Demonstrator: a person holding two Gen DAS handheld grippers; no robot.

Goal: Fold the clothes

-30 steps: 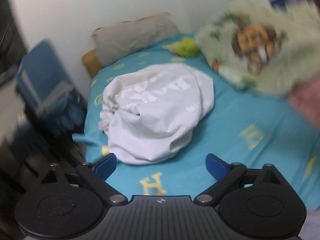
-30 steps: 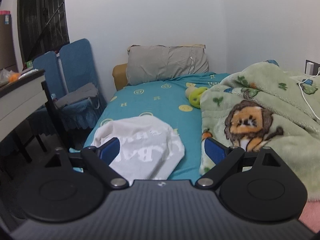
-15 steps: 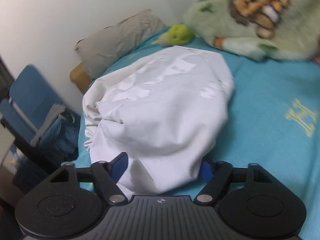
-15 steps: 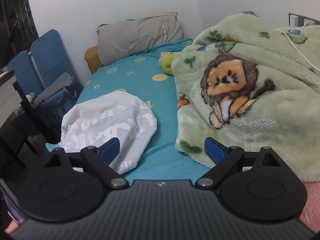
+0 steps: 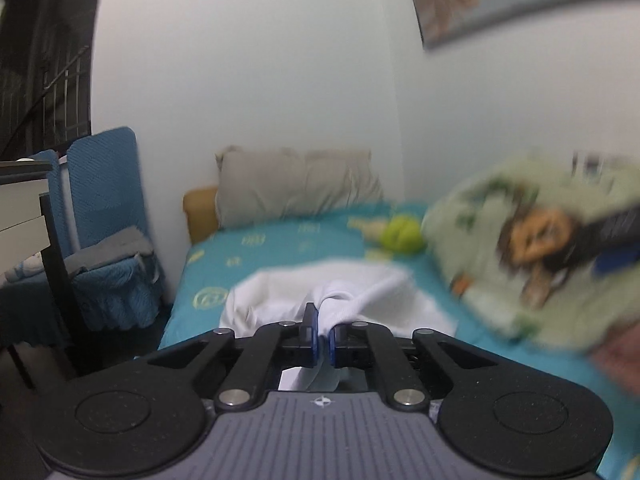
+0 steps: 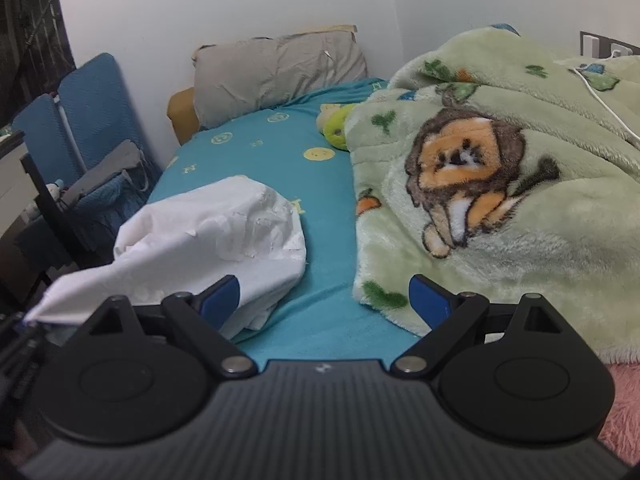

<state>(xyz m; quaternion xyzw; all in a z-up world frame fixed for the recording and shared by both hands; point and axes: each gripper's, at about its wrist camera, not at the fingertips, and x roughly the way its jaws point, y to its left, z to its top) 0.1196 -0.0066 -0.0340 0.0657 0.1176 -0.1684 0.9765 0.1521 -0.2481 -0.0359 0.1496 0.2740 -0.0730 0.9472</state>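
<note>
A crumpled white garment (image 6: pixel 216 232) lies on the teal bed sheet (image 6: pixel 320 300) near the bed's front left. My left gripper (image 5: pixel 324 338) is shut on the white garment (image 5: pixel 348 300), pinching a bunched edge and pulling it up off the bed. In the right wrist view the garment's corner stretches out to the lower left (image 6: pixel 52 304). My right gripper (image 6: pixel 324 300) is open and empty, low over the sheet between the garment and the blanket.
A green lion-print blanket (image 6: pixel 500 200) fills the bed's right side. A grey pillow (image 6: pixel 276 68) and a green toy (image 6: pixel 336 128) lie at the head. Blue chairs (image 6: pixel 88 120) and a desk (image 5: pixel 24 208) stand left of the bed.
My left gripper has closed on the garment's edge and lifted it, tilting up toward the wall. My right gripper has moved closer to the bed and stays open.
</note>
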